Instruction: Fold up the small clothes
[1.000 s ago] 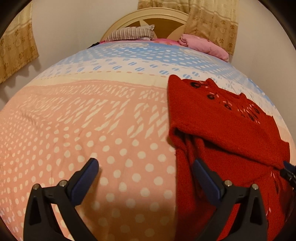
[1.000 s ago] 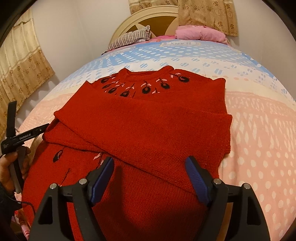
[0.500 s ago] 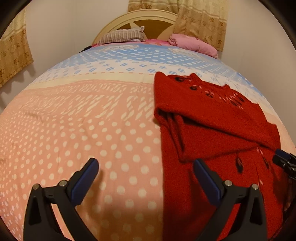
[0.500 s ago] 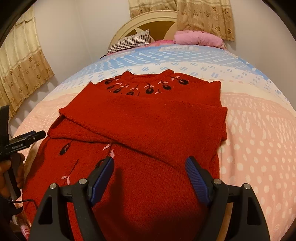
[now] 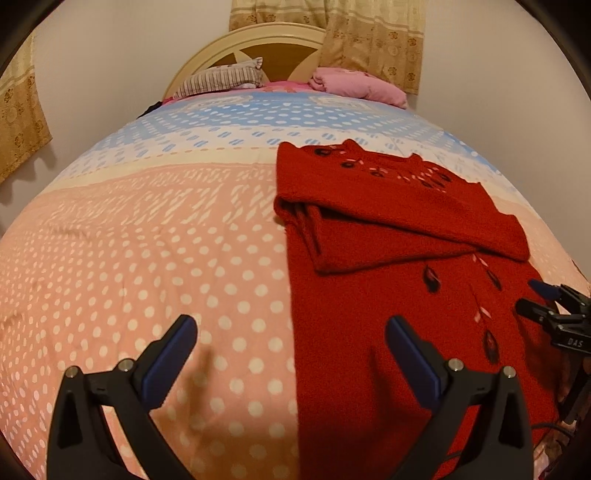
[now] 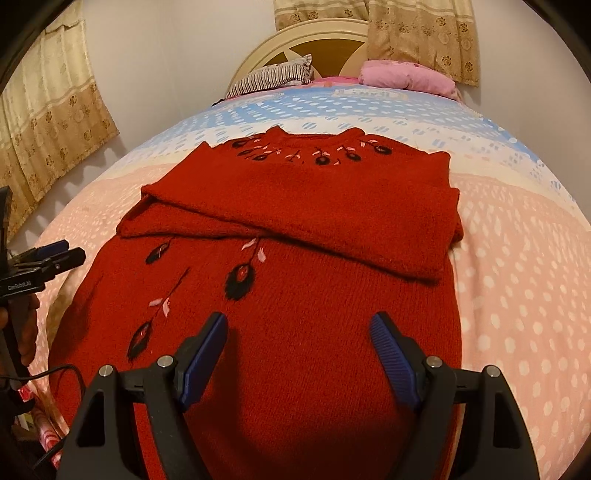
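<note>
Currently, both grippers have drawn back toward the foot of the bed (image 5: 155,236), so each view now takes in more of the red sweater (image 6: 295,302) than a second ago, including its lower body with the embroidered stems. The left gripper (image 5: 291,347) has its jaws wide apart with nothing between them; it hangs over the sweater's left edge and the spotted sheet. The right gripper (image 6: 297,345) likewise has its jaws wide apart and empty, above the lower middle of the sweater.

The sweater lies flat on the bed, neckline toward the headboard (image 6: 314,44), with both sleeves already folded across the chest. Judgement: the sleeve step is done, and the pull-back places both grippers near the hem, probably for a bottom-to-top fold.

Count:
- Sweaters: one.
- Grippers: two.
- Pillows at the headboard: one striped pillow (image 6: 273,77), one pink pillow (image 6: 406,77).
- Curtains: two, a left curtain (image 6: 48,125) and a rear curtain (image 6: 417,33).
</note>
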`<state>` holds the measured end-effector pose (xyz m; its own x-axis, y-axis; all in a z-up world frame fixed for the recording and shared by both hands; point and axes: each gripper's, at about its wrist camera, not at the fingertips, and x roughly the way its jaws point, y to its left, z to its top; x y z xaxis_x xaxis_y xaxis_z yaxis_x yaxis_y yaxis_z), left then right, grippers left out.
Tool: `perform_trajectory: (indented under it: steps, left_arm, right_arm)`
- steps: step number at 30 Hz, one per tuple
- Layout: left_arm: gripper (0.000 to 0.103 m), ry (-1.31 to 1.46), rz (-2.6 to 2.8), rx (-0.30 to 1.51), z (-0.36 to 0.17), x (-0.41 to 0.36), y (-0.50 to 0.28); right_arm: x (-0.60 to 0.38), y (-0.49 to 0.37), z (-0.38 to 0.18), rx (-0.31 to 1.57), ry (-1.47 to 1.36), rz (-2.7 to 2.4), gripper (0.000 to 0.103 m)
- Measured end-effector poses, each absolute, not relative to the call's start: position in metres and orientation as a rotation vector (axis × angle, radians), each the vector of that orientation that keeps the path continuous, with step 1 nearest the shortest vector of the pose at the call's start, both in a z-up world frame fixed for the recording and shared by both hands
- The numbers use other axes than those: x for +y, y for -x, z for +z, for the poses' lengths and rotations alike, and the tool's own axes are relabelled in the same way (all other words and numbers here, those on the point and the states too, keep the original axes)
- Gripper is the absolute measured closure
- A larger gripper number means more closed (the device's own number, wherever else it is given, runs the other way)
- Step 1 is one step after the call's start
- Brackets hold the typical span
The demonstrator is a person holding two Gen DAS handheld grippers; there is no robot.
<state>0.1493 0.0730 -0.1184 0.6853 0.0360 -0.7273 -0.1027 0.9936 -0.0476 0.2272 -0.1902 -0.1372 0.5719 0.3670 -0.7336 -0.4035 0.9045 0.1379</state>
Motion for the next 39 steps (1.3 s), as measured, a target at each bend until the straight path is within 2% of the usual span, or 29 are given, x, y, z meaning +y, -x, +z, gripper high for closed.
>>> perform_trajectory:
  steps: [12,14,16,19,22,26,29,30,31,36,39]
  left_arm:
    - [0.000,0.093,-0.016,0.850,-0.120,0.066,-0.086]
    - [0.003,0.120,-0.041,0.861,-0.121,0.067,-0.075]
    - [0.017,0.154,-0.071,0.877,-0.124,0.066,-0.067]
    - [0.030,0.193,-0.108,0.921,-0.130,0.063,-0.056]
    - [0.039,0.258,-0.142,0.963,-0.136,0.064,-0.044]
    - [0.044,0.313,-0.145,1.014,-0.146,0.066,-0.037]
    - [0.057,0.357,-0.159,1.041,-0.153,0.068,-0.037]
    - [0.066,0.364,-0.164,1.045,-0.156,0.068,-0.037]
    - [0.069,0.368,-0.167,1.050,-0.158,0.068,-0.038]
    - [0.068,0.399,-0.134,1.073,-0.165,0.073,-0.038]
    - [0.051,0.380,-0.103,1.066,-0.162,0.076,-0.037]
  right_arm:
    - [-0.198,-0.188,-0.136,0.867,0.068,0.465,0.023]
    - [-0.200,-0.181,-0.135,0.870,0.069,0.467,0.023]
    - [-0.202,-0.175,-0.136,0.872,0.069,0.468,0.023]
    - [-0.204,-0.166,-0.137,0.865,0.078,0.468,0.023]
    - [-0.206,-0.157,-0.138,0.855,0.096,0.461,0.023]
    - [-0.211,-0.151,-0.140,0.840,0.089,0.462,0.023]
    - [-0.213,-0.149,-0.140,0.831,0.076,0.463,0.023]
    - [-0.214,-0.149,-0.140,0.830,0.074,0.462,0.023]
    - [-0.214,-0.148,-0.140,0.827,0.072,0.461,0.023]
    - [-0.216,-0.147,-0.139,0.829,0.058,0.465,0.023]
    - [-0.221,-0.147,-0.137,0.838,0.039,0.466,0.023]
